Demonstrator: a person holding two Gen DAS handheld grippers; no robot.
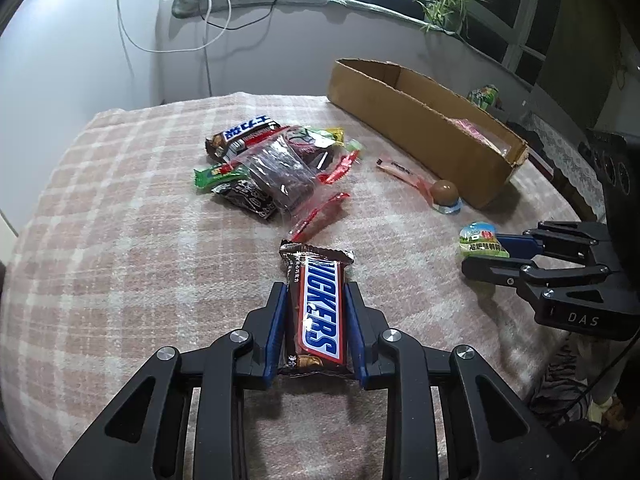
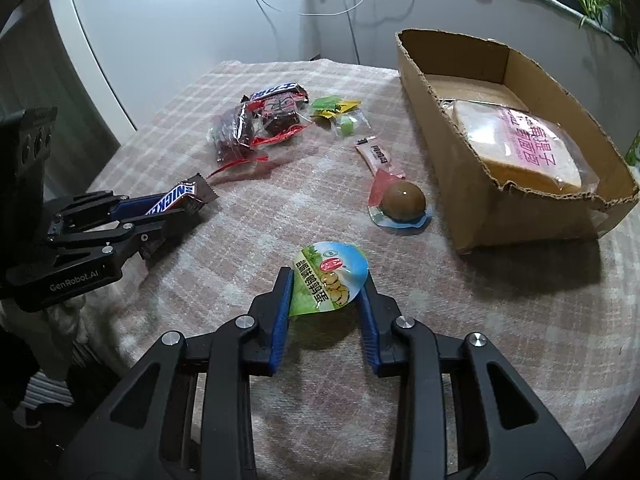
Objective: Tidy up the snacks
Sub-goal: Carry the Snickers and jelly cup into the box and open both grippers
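Observation:
My left gripper (image 1: 315, 292) is shut on a Snickers bar (image 1: 318, 308), held lengthwise between the blue pads just above the checked cloth; it also shows in the right wrist view (image 2: 176, 200). My right gripper (image 2: 325, 278) is shut on a round quail-egg snack pack (image 2: 330, 276) with a green and blue lid, also seen in the left wrist view (image 1: 482, 240). A cardboard box (image 2: 496, 200) at the right holds a bagged slice of bread (image 2: 524, 144). A pile of wrapped snacks (image 1: 272, 168) lies in the middle of the table.
A packed brown egg (image 2: 402, 202) and a pink sachet (image 2: 374, 154) lie left of the box. Green and yellow candies (image 2: 336, 114) sit beside the pile. The table's cloth (image 1: 120, 260) drops off at the near and right edges. A wall and cables are behind.

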